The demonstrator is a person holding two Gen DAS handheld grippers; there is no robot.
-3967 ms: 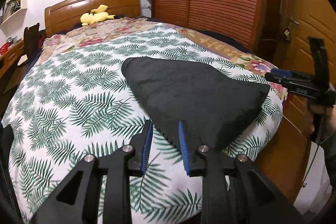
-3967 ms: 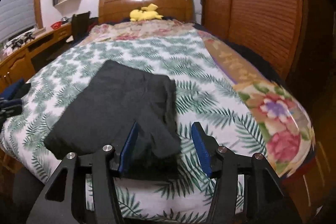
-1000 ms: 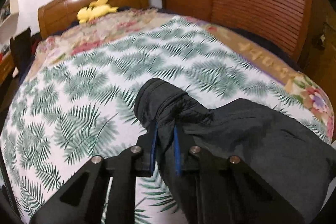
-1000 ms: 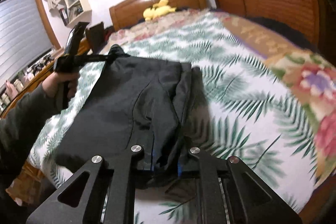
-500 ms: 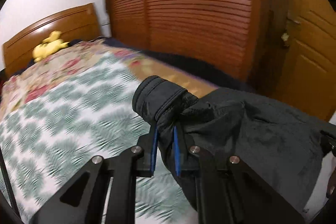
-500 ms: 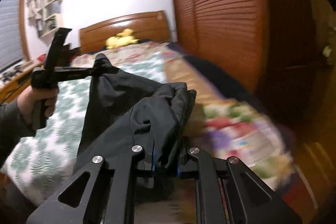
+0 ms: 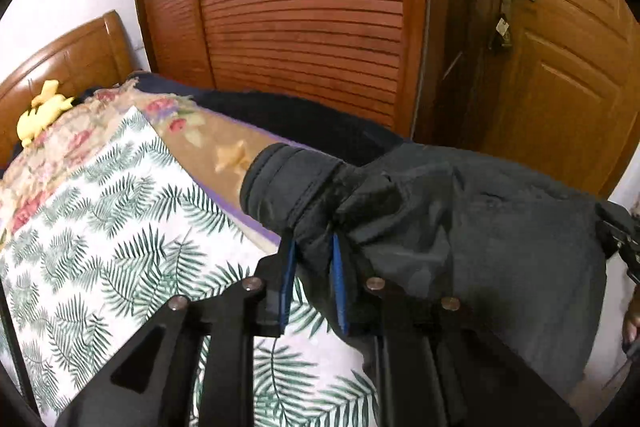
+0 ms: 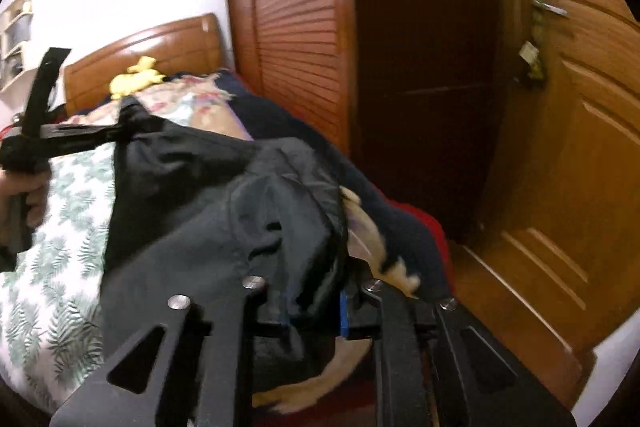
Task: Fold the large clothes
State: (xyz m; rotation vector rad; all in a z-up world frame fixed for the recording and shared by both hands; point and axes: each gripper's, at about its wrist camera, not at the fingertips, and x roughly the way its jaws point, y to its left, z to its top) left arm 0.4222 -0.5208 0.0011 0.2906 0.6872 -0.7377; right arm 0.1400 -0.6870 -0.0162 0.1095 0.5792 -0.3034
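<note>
A large dark grey garment hangs in the air, stretched between my two grippers at the bed's right edge. My left gripper has a bunched, rolled hem between its blue pads; its jaws are opening, and the cloth still fills the gap. My right gripper has another bunched corner of the garment between its pads, and its jaws are opening too. In the right wrist view the left gripper holds the far corner up, with a hand on its handle.
The bed with a fern-print sheet lies to the left, with a yellow plush toy by the wooden headboard. Louvred wardrobe doors and a wooden room door stand close behind. Something red lies at the bed's corner.
Both grippers have carried the garment up off the sheet and swung it right, toward the wardrobe and door. The gap between each pair of pads looks slightly wider.
</note>
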